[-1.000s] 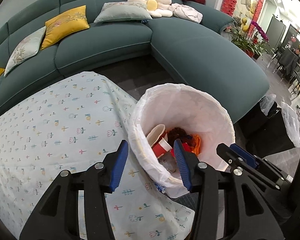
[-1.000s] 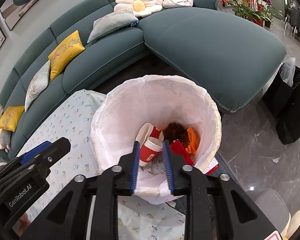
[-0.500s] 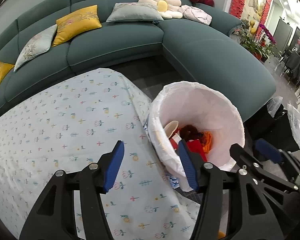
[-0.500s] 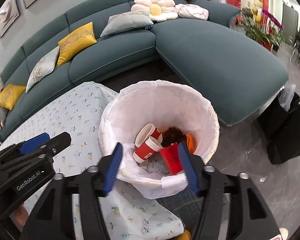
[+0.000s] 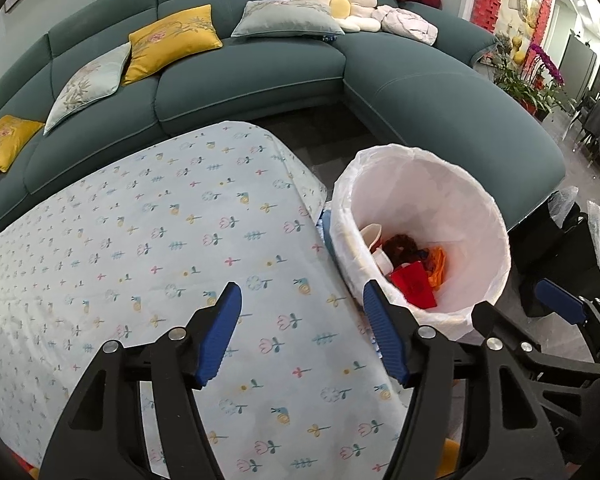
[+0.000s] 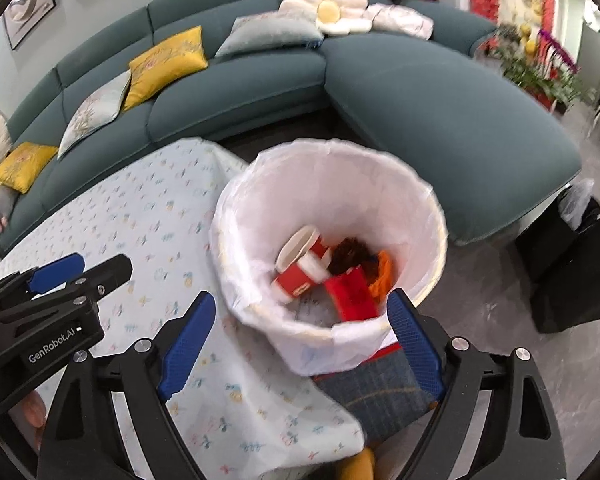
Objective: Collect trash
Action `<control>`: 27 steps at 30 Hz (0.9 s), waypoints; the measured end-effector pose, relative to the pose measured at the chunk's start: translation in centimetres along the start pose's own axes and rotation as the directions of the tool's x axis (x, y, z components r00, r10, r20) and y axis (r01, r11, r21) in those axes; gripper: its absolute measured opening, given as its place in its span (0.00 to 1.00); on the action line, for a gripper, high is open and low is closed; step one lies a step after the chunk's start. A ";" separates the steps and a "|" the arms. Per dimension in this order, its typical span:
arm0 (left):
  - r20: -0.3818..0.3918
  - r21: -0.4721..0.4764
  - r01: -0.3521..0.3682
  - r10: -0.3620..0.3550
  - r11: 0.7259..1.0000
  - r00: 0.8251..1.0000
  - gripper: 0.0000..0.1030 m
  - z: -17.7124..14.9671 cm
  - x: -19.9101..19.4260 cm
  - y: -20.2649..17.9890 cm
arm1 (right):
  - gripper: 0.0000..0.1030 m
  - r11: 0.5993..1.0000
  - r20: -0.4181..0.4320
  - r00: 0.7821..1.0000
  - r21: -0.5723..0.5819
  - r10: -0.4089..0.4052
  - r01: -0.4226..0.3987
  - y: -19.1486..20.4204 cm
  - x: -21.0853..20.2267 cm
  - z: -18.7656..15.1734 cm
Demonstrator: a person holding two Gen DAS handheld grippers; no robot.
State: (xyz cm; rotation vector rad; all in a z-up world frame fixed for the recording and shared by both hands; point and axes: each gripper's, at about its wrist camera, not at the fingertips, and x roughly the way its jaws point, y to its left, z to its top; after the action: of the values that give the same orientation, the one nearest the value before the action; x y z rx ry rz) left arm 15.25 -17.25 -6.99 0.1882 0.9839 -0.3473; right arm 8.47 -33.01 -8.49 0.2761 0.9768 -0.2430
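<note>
1. The left gripper hangs over a table draped in a flower-print cloth, its blue-padded jaws having just been opening; they stand well apart with nothing between them.
2. The right gripper is tilted down at the near rim of a bin, its jaws having just been opening wide; they are empty, one over the cloth, the other over a blue plaid fabric beside the table edge.
3. Just beside the table's corner stands the trash bin, lined with a white bag.
4. The collected trash lies at the bottom of the bin: red paper cups on their sides, a flat red carton, a dark brown clump and an orange scrap.
5. Black bags stand on the grey floor to the right of the bin.
6. Behind curves a teal sofa with yellow cushions and a daisy-shaped pillow.
</note>
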 end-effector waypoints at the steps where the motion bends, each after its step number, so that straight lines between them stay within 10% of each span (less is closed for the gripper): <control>1: -0.002 0.001 -0.003 0.003 1.000 1.000 0.59 -0.2 0.0 0.1 | 0.82 1.000 -0.002 1.000 -0.005 -0.001 0.001 0.1 0.0 -0.2; 27: -0.014 -0.008 -0.061 0.061 0.998 0.998 0.73 -2.3 0.5 0.5 | 0.93 0.998 0.056 0.997 -0.004 -0.062 0.063 -0.3 -0.3 -1.7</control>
State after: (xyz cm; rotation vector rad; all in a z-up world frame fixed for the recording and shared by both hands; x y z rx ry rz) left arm 13.91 -16.17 -8.65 0.2126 0.9914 -0.2862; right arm 6.87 -32.73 -9.13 0.2328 0.9320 -0.3035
